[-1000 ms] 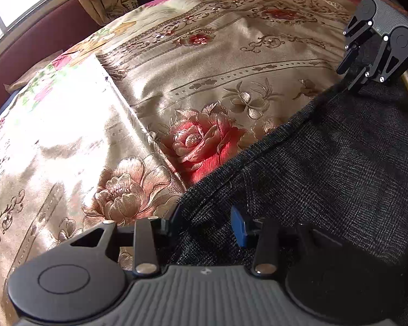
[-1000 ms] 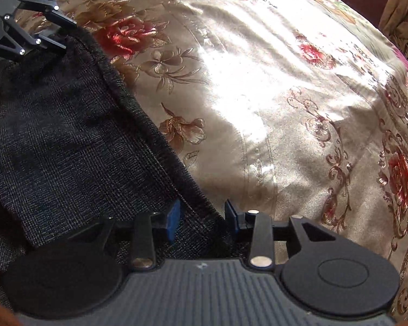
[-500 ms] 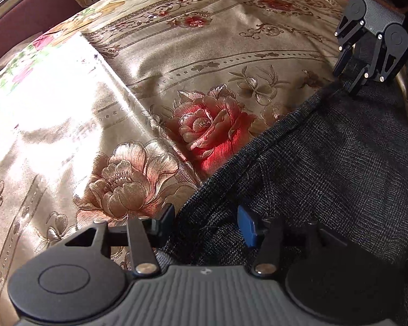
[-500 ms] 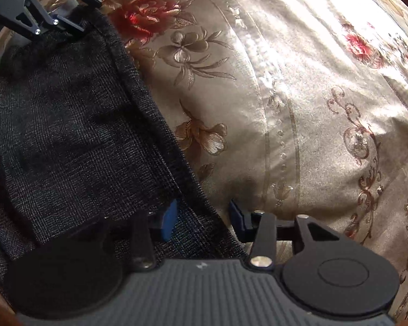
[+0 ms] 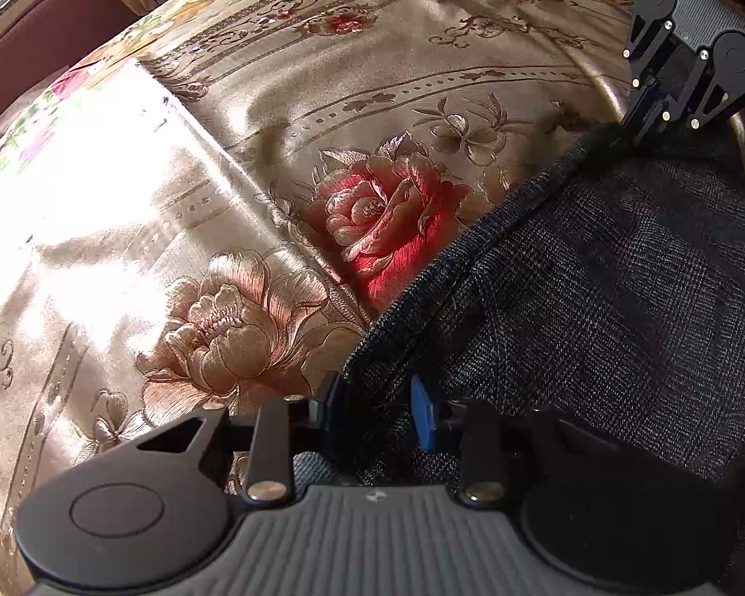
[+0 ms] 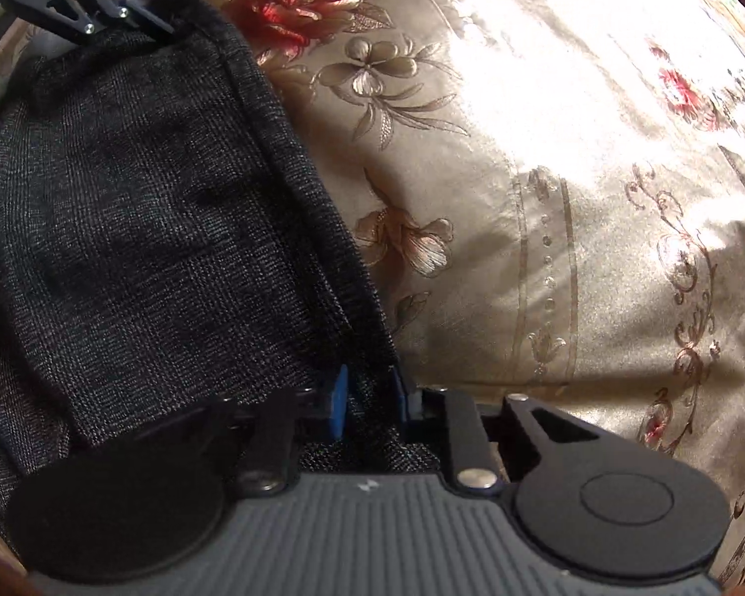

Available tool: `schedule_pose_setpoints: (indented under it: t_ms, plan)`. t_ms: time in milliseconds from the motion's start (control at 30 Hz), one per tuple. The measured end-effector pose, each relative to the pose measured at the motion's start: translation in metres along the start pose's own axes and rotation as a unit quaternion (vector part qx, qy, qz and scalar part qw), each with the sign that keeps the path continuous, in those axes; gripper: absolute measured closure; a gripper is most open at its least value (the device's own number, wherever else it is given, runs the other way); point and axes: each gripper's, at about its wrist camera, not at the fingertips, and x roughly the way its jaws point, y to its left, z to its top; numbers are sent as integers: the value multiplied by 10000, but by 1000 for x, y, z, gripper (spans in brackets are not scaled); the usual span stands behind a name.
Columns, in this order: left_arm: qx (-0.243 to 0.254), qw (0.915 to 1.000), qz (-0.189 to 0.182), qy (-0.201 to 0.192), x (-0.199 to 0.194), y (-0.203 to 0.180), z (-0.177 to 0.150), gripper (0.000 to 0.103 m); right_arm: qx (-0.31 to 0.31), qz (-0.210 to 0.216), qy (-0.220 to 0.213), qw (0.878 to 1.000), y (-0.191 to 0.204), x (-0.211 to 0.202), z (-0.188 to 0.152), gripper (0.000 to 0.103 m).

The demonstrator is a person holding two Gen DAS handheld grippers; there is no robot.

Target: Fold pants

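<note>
A bed under a glossy gold bedspread (image 5: 253, 159) (red and bronze roses, sunlit) carries dark grey pants (image 5: 596, 288). The left tool (image 5: 377, 407) and right tool (image 6: 370, 397) are closing, each pinching the pants' edge. A maroon wall (image 5: 35, 49) stands behind.

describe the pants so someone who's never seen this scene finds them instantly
A gold satin bedspread with red and beige roses covers the bed. On it, by the big red rose, lie the pants, their hemmed edge between both closing tools. They are the only dark, matte charcoal weave on the shiny floral cloth.
</note>
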Motion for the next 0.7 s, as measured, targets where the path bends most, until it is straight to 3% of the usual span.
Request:
schedule_pose_setpoints:
  t_ms: [133,367,533,700]
  plan:
    - [242,9992,320,-22,-6,-11,-2,82,1,-347,-162,9993,14,-12,-4,91]
    - [157,9957,756,-507,-66,-34,-20,84,231,-953,-1101,9891,48,-84,-25,92]
    - [176,9885,1116,-1002,-148,-79,-51,84,157,-1424,-1750,9741,110,-151,-60,92]
    - [142,9832,1244,-1330,-207,-134,-97,84,278,-1533,-2078,9657,182,-190,-116,93]
